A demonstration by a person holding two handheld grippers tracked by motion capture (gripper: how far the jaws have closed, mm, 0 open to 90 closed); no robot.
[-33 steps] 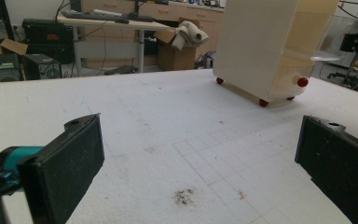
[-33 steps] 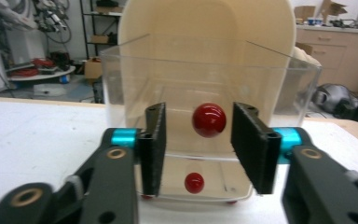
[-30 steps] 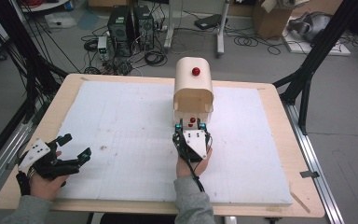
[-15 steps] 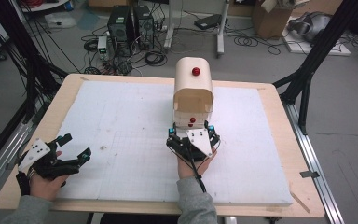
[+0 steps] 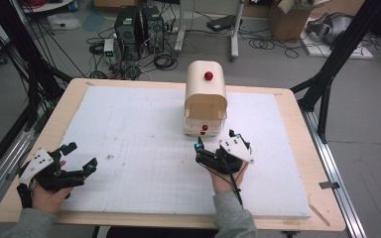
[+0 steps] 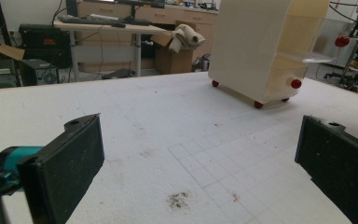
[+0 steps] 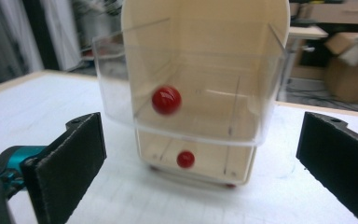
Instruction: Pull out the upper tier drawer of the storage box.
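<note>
Black padded jaws of the right gripper (image 7: pixel 200 158) stand wide apart, released, holding nothing. Just ahead of them, between the two pads, sits the drawer box (image 7: pixel 200 93), a cream cabinet with a rounded top. Its clear upper drawer (image 7: pixel 186 107) is pulled out toward the gripper, with a red knob (image 7: pixel 166 100) on its front; below it the lower drawer (image 7: pixel 193 161) sits pushed in with a smaller-looking knob (image 7: pixel 185 159). In the high view the right gripper (image 5: pixel 217 148) is just short of the box (image 5: pixel 206 96).

The left gripper (image 5: pixel 74 157) rests well off to the side, jaws also spread and empty; in its own view the box (image 6: pixel 265 46) stands far ahead and to the right.

The likely risks: the box looks light and stands on small red feet (image 6: pixel 258 104), so a push on the open drawer could slide the whole box across the white foam mat (image 5: pixel 144 148) with nothing bracing it. The knob is small and round, so jaws closing off-centre could slip off it. A skewed push could also jam the drawer.
</note>
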